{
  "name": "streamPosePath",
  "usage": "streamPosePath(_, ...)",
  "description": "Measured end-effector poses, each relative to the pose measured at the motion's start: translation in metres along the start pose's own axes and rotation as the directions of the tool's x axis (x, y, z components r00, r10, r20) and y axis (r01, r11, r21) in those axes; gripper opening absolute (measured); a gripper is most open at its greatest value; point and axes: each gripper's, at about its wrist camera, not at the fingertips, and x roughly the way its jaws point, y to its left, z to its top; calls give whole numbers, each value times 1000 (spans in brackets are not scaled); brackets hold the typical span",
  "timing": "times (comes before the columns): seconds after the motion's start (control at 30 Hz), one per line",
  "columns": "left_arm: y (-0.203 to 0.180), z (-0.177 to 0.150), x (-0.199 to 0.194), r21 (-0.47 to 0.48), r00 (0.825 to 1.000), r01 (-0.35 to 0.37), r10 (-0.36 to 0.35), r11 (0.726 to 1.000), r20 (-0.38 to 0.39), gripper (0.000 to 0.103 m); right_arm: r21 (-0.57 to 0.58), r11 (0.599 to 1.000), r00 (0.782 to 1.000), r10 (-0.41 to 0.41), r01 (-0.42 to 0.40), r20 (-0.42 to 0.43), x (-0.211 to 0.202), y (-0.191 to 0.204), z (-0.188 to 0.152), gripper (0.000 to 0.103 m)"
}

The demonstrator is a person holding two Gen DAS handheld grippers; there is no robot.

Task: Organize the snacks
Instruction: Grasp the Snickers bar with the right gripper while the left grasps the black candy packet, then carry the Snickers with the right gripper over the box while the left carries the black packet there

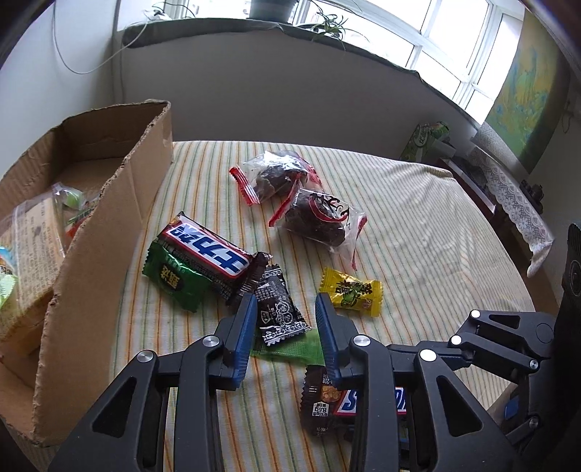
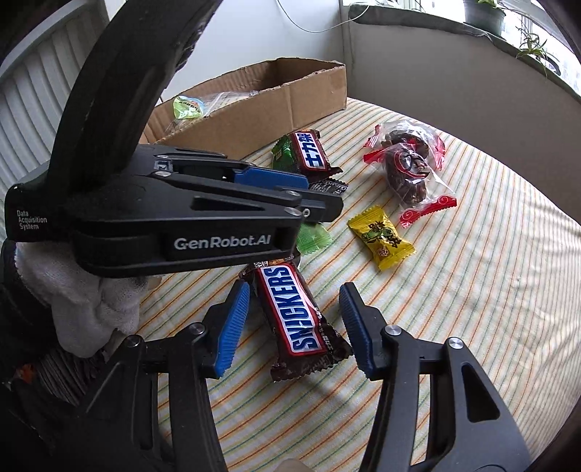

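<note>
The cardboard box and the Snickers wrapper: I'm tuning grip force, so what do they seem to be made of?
The cardboard box looks like matte brown corrugated board, with ragged, torn-looking edges. The Snickers wrapper appears to be thin glossy plastic film, crinkled, with crimped serrated ends; foil lining cannot be ruled out.

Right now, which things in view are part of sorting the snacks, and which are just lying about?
Part of the job:
cardboard box
Snickers bar, between the open right tool
black-and-white packet, ahead of the open left tool
yellow candy
clear bags of dark snacks

Lying about:
striped cloth
potted plants
lace cover
</note>
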Motion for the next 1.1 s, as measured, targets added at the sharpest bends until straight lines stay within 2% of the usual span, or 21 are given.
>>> streamPosePath(0.03,0,0,2,-4,1000,1,-1,1000,-5,31,-4,1000,1000,0,0,-6,1,1,0,43)
streamPosePath(0.27,-1,-1,6,15,999,-29,29,999,-17,31,8,1000,1000,7,-7,-7,5,-2,0,43)
streamPosePath(0.4,0,1,9,15,999,-34,34,999,-18,31,-17,1000,1000,-16,16,-10,9,2,0,43)
streamPosePath(0.5,1,3,12,14,999,-46,46,999,-11,24,-25,999,1000,-23,23,-10,10,4,-2,43)
streamPosePath(0.67,4,2,11,14,999,-45,45,999,0,23,-10,999,999,-34,34,-12,9,-2,-2,30)
streamPosePath(1.1,3,4,-1,4,999,-34,34,999,42,21,76,996,999,-41,39,29,-8,-22,-1,30)
